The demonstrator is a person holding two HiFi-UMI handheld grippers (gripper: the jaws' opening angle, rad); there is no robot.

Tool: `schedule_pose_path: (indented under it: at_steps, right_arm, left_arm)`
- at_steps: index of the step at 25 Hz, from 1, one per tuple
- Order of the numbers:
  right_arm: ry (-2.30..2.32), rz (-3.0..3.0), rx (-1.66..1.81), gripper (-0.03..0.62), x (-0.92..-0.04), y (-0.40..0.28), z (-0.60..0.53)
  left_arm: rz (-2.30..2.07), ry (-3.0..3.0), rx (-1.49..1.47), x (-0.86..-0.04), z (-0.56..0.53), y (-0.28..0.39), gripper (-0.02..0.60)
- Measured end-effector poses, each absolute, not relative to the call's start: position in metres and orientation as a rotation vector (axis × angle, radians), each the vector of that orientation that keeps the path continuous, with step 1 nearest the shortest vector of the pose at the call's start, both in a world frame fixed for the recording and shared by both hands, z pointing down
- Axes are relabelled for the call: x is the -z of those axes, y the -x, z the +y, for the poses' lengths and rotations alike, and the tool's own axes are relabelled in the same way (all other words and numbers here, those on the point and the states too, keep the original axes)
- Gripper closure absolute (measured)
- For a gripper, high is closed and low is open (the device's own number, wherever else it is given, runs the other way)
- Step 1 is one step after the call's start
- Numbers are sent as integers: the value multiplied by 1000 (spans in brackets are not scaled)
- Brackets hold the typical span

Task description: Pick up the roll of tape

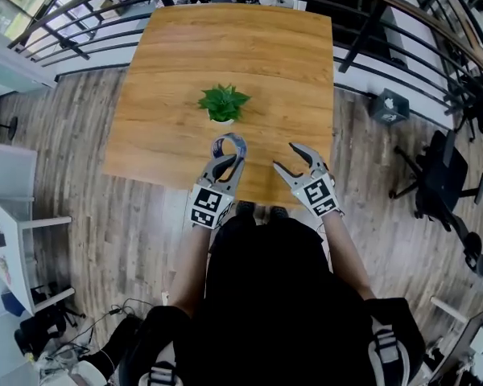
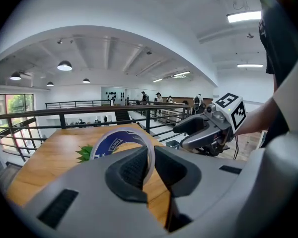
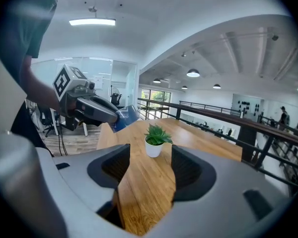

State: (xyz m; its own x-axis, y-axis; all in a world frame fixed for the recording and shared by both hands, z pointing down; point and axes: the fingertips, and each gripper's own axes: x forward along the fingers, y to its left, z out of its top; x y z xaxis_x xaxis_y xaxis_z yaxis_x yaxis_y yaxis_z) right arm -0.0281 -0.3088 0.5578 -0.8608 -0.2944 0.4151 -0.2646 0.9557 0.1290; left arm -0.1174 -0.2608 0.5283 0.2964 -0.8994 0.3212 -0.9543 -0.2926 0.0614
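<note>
Roll of tape [image 2: 114, 143]: upright on edge over the tabletop [image 1: 249, 55], hole facing sideways; blue core print unreadable. Left tongs [image 2: 151, 155] clenched on its rim. Right tongs [image 3: 150, 157] released, empty

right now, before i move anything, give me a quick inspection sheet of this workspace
surface: wooden table, top looks clean and dry
job's things: roll of tape, upright, its rim pinched in the left gripper, apparently clear of the tabletop
clutter: one small potted plant near the table's middle, nothing else seen on it
grippers: left gripper shut on the tape; right gripper open and empty, over the near edge beside the left one
cables: loose cables on the floor behind the person, none on the table
surroundings: plank floor, railing past the table, office chair off to one side
</note>
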Motion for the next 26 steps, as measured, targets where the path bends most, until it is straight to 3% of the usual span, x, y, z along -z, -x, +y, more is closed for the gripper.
schedule_pose_path:
  at_steps: [26]
  right_arm:
    - [-90, -2729, 109, 326, -571, 8, -280]
  left_arm:
    - [-1980, -2038, -350, -543, -193, 87, 523]
